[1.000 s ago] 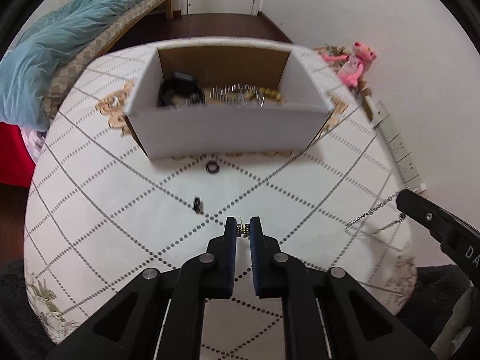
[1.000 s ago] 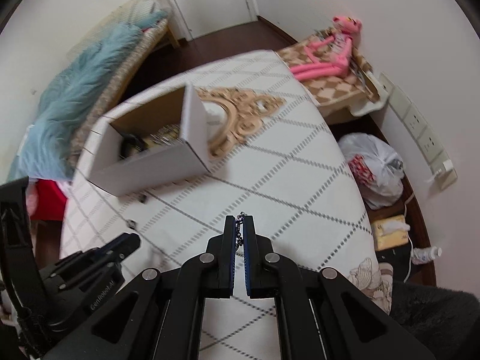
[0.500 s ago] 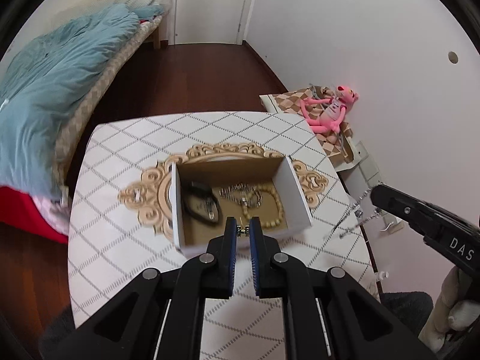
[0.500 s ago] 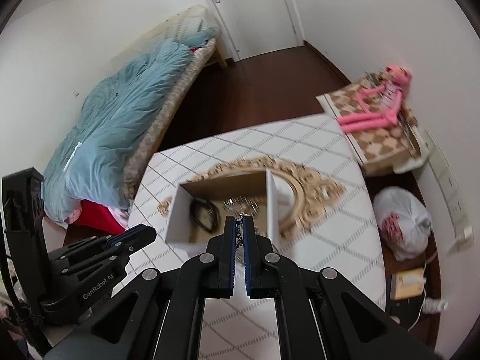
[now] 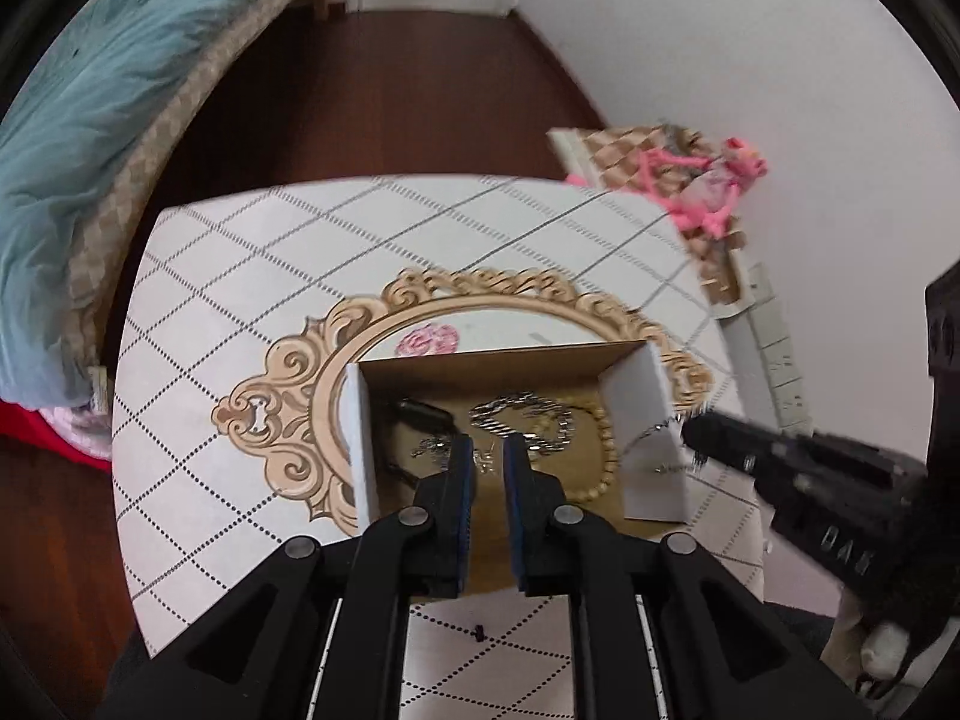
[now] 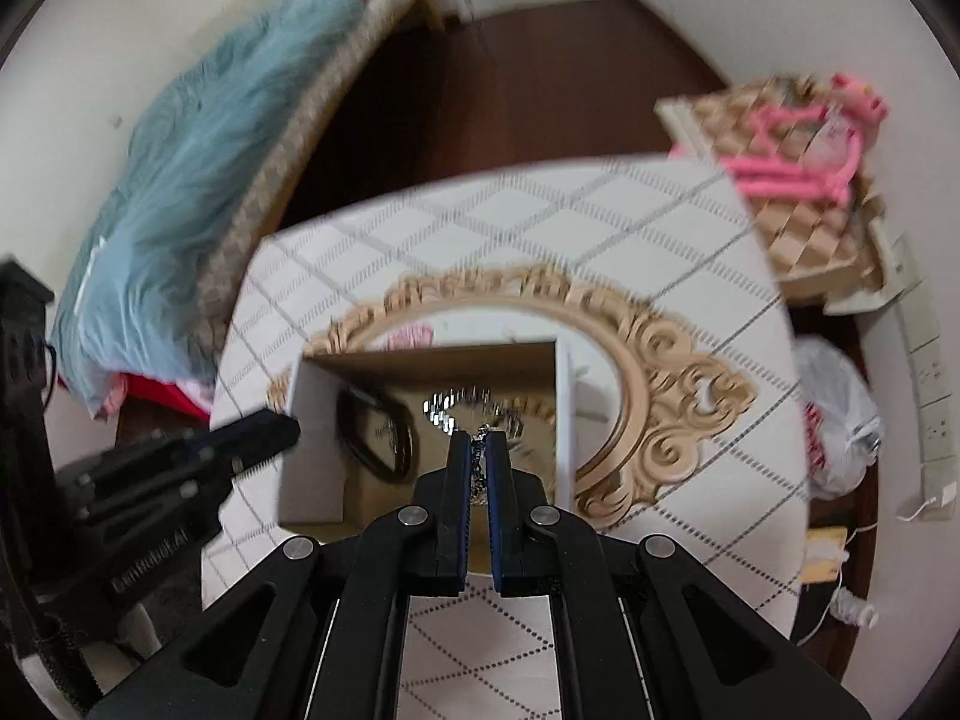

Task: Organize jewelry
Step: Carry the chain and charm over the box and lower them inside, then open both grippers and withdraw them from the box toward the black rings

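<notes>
A white cardboard box [image 5: 651,414] with a brown inside stands on the table and holds a beaded bracelet [image 5: 606,456], a silver chain pile [image 5: 516,417] and a black band [image 5: 414,414]. My left gripper [image 5: 487,456] hovers over the box, jaws nearly shut on a small silver earring [image 5: 483,461]. My right gripper [image 6: 478,447] is shut on a thin silver chain [image 6: 478,462] above the box [image 6: 312,420]. The right gripper also shows in the left wrist view [image 5: 690,435], with the chain hanging by the box's right wall.
The table [image 5: 240,276] has a white diamond-pattern cover with a gold ornate oval print [image 5: 288,414]. A small dark piece [image 5: 478,634] lies on the table near me. A bed with a blue duvet [image 5: 78,90] is left; a pink toy [image 5: 702,180] and white bag [image 6: 840,414] right.
Both grippers have dropped closer to the box, which now fills more of each view. The left jaws have parted slightly around the earring. The right gripper with its chain has moved to the box's right wall.
</notes>
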A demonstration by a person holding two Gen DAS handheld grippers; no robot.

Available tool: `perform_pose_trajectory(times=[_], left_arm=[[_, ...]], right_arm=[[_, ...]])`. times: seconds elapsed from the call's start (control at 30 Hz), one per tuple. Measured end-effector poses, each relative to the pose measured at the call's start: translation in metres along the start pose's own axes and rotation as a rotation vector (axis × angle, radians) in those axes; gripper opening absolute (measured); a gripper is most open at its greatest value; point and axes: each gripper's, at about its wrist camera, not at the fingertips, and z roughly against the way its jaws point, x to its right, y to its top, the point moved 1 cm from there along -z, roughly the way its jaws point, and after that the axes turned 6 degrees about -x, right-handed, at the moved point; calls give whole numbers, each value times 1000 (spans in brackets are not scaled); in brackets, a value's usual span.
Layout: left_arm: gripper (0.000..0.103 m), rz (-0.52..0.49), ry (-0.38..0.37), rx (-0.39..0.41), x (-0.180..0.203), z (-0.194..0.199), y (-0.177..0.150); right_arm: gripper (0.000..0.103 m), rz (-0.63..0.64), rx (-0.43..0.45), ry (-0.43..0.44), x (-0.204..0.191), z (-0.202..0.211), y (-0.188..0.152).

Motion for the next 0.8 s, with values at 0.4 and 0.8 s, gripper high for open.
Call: perform_pose_trajectory(times=[0.4,0.8], left_arm=[[79,48,184,68,-20,9,2],[102,34,298,107,-21,14,-40]], right_arm=[[59,29,-48,-121,4,-17,-4],[97,60,-26,-287,-4,-18,-33]])
